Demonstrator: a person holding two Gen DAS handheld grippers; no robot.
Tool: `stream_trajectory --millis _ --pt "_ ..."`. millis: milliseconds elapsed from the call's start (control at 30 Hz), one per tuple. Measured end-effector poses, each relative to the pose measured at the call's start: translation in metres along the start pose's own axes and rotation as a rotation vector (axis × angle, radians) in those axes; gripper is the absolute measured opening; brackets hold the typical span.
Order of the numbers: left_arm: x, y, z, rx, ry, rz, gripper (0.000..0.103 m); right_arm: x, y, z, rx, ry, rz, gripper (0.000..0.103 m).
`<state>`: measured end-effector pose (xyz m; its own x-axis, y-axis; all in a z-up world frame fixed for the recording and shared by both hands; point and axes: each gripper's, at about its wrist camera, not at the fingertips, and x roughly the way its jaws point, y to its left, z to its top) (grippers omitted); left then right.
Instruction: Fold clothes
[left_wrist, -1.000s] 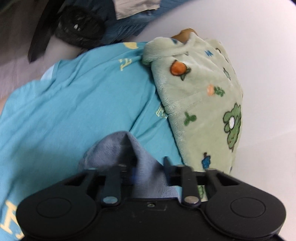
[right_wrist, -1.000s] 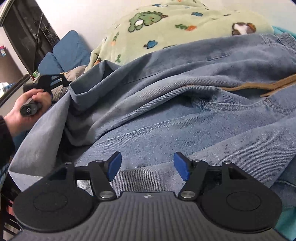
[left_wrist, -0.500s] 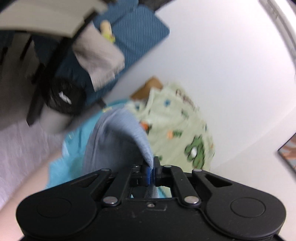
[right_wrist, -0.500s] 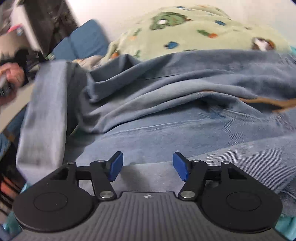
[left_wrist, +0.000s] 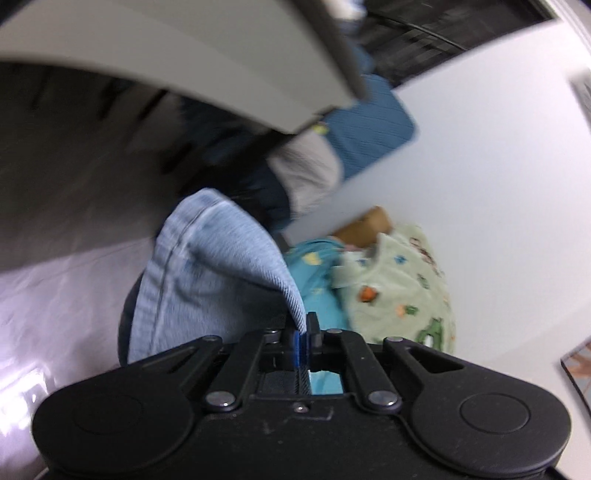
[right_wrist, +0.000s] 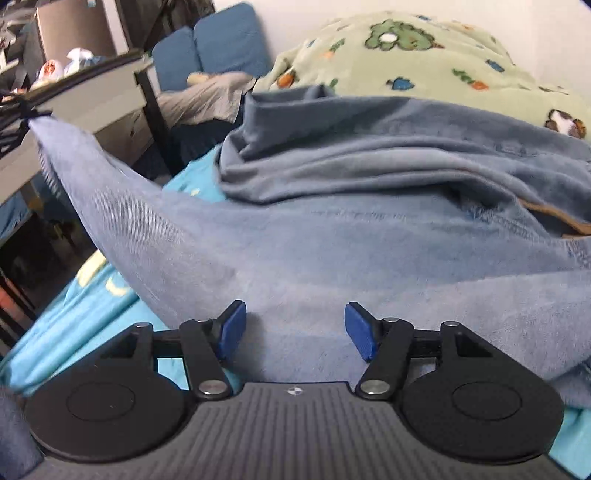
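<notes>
Left gripper (left_wrist: 302, 345) clamped on an edge of the denim garment (right_wrist: 332, 236), lifted off the pile. Right gripper (right_wrist: 293, 332) spread apart, hovering above the denim, which lies across a turquoise shirt (right_wrist: 85, 306) beside a green fleece blanket (right_wrist: 424, 55).

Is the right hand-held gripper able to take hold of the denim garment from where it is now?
Probably yes. The right hand-held gripper is open, and the denim garment lies directly between and ahead of its fingers with nothing over it. The left hand-held gripper already pinches another corner.
</notes>
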<state>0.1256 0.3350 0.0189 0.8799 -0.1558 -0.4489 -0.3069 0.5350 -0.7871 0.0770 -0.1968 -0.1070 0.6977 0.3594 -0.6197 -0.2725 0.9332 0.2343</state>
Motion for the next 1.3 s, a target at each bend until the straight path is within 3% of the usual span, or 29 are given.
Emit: stream_trajectory --millis 200,300,500,600,667,833,1200,1300 --pt "-0.009 0.097 -0.016 -0.136 0.062 0.151 0.002 -0.01 0.008 -0.002 0.006 0.042 0.01 0.063" --pt "0.001 0.125 -0.027 -0.117 0.127 0.226 0.003 -0.019 0.007 -0.002 0.036 0.04 -0.008 0.063" --pt "0.008 0.138 -0.039 -0.026 0.182 0.274 0.005 -0.028 0.014 -0.002 0.002 0.027 -0.053 0.063" --pt "0.006 0.126 -0.043 0.048 0.22 0.339 0.017 -0.031 0.017 -0.001 -0.017 0.025 -0.081 0.063" --pt "0.002 0.115 -0.044 0.112 0.239 0.37 0.03 -0.033 0.016 0.0 -0.011 0.025 -0.1 0.063" --pt "-0.027 0.086 -0.056 0.233 0.209 0.346 0.055 -0.042 0.017 0.002 0.002 0.012 -0.129 0.063" --pt "-0.066 -0.038 -0.122 0.625 0.152 0.217 0.056 -0.109 -0.007 0.02 0.168 -0.193 -0.147 0.063" --pt "-0.07 -0.067 -0.137 0.656 0.142 0.162 0.056 -0.129 -0.021 0.026 0.211 -0.236 -0.179 0.063"
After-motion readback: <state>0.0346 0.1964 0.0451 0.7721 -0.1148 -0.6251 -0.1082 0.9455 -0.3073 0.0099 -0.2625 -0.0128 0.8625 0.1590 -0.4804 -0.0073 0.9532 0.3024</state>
